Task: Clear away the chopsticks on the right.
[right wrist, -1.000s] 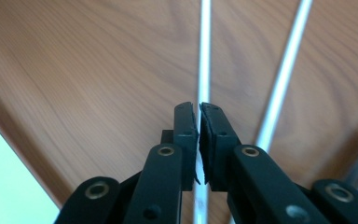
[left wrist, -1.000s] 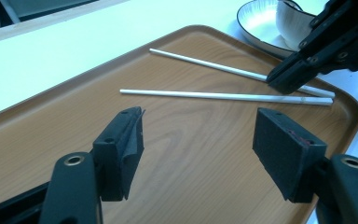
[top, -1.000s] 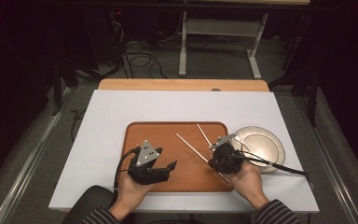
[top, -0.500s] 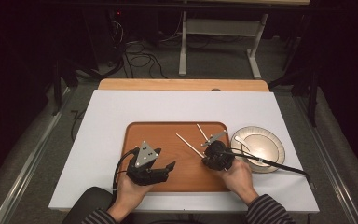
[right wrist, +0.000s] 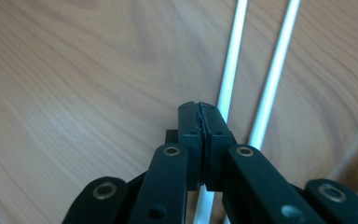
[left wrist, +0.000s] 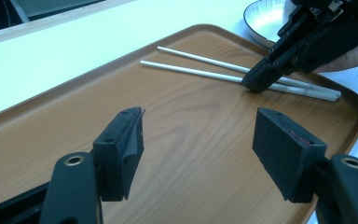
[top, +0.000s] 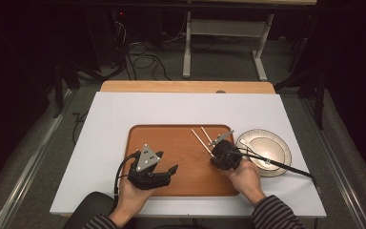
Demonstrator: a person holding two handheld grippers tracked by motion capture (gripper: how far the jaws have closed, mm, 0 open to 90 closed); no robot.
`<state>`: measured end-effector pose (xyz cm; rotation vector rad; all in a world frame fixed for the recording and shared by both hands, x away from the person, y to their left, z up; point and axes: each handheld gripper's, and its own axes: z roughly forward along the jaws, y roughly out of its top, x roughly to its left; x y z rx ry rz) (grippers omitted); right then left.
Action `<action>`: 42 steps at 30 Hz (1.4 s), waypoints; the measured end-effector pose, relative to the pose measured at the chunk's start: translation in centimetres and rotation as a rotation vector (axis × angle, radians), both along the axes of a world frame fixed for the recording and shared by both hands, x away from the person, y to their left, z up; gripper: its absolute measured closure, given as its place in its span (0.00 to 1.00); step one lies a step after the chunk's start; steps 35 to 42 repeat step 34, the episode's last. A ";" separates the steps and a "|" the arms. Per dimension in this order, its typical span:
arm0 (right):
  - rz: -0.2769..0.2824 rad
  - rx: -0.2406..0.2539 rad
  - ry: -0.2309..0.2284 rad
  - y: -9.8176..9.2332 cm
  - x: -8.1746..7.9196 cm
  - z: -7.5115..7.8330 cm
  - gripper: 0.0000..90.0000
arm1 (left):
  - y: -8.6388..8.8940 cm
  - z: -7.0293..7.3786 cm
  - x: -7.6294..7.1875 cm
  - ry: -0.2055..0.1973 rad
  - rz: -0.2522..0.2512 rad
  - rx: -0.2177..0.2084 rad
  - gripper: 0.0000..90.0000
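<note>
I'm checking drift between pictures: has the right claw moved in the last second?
Yes. The right claw has moved left, away from the plate, farther over the tray.

Table [top: 124, 114] brightly lit, surroundings dark; close fingers [right wrist: 199, 140] blurred.

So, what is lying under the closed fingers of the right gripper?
Two white chopsticks lie side by side on the wooden tray. The right gripper is shut over the nearer one, whose middle part is covered by the fingers, so contact cannot be told.
</note>
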<state>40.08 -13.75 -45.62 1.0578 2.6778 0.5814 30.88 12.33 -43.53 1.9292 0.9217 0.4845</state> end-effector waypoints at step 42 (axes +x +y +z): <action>0.016 0.267 -0.221 -9.5 -8.8 2.6 0.65 | 0.2 -0.1 -0.6 0.026 -0.009 -0.008 0.38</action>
